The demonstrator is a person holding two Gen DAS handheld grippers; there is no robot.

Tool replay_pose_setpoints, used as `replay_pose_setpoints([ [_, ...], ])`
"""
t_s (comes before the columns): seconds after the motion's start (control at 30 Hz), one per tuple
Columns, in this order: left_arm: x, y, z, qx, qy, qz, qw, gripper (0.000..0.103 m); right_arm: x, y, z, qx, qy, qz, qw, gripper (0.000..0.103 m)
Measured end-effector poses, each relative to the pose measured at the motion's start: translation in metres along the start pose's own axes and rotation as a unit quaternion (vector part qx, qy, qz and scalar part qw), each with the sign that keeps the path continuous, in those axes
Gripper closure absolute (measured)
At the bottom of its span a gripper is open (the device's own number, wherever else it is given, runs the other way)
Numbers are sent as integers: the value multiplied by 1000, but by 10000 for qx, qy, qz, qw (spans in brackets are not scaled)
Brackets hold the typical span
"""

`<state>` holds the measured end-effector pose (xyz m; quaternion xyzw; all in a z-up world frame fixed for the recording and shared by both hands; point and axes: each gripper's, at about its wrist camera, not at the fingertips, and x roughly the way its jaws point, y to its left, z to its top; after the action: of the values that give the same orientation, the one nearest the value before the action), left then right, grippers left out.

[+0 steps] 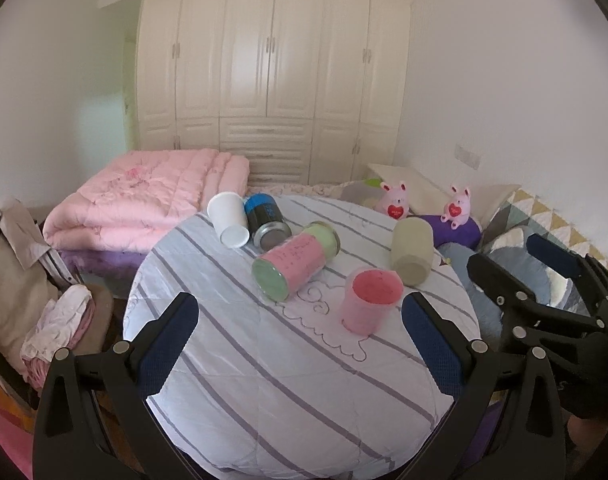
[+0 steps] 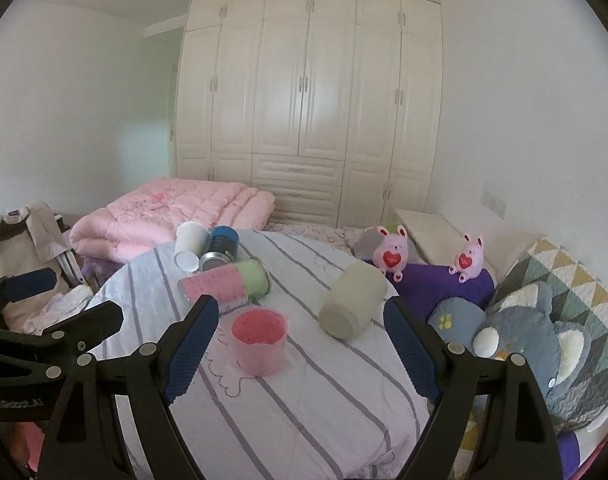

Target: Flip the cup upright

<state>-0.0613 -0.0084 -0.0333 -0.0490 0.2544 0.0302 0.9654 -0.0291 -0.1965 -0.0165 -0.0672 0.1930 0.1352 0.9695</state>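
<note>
Several cups are on a round table with a striped cloth (image 1: pixel 287 392). A pink cup (image 1: pixel 370 306) (image 2: pixel 259 340) stands upright, mouth up. A beige cup (image 1: pixel 412 256) (image 2: pixel 354 300), a pink-and-green cup (image 1: pixel 293 266) (image 2: pixel 227 284), a blue-and-black cup (image 1: pixel 265 220) (image 2: pixel 219 248) and a white cup (image 1: pixel 228 218) (image 2: pixel 189 246) lie on their sides. My left gripper (image 1: pixel 299 344) is open and empty, short of the pink cup. My right gripper (image 2: pixel 299 344) is open and empty, with the pink cup between its fingers' lines.
A folded pink quilt (image 1: pixel 143 204) lies on the bed behind the table. Two pink plush toys (image 2: pixel 392 254) (image 2: pixel 470 258) and grey cushions (image 2: pixel 544 344) are at the right. A chair with clothes (image 1: pixel 19 280) stands at the left. White wardrobes (image 2: pixel 308 112) fill the back wall.
</note>
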Motion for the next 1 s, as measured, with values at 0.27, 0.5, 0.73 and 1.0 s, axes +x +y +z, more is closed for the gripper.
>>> replay_pose_setpoints([
  [0.27,-8,5,6,64,-241,-17,9997,0,-8,10,4,-58,-249,-128,9996,17],
  [0.5,-11,6,9,110,-345,52,9993,0,-9,14,5,-72,-318,-151,9994,17],
  [0.73,-21,2,10,273,-870,162,9957,0,-12,14,5,-99,-600,-179,9980,17],
  [1.0,-11,-1,13,313,-795,-16,9963,0,-13,13,1,-80,-746,-349,9966,17],
])
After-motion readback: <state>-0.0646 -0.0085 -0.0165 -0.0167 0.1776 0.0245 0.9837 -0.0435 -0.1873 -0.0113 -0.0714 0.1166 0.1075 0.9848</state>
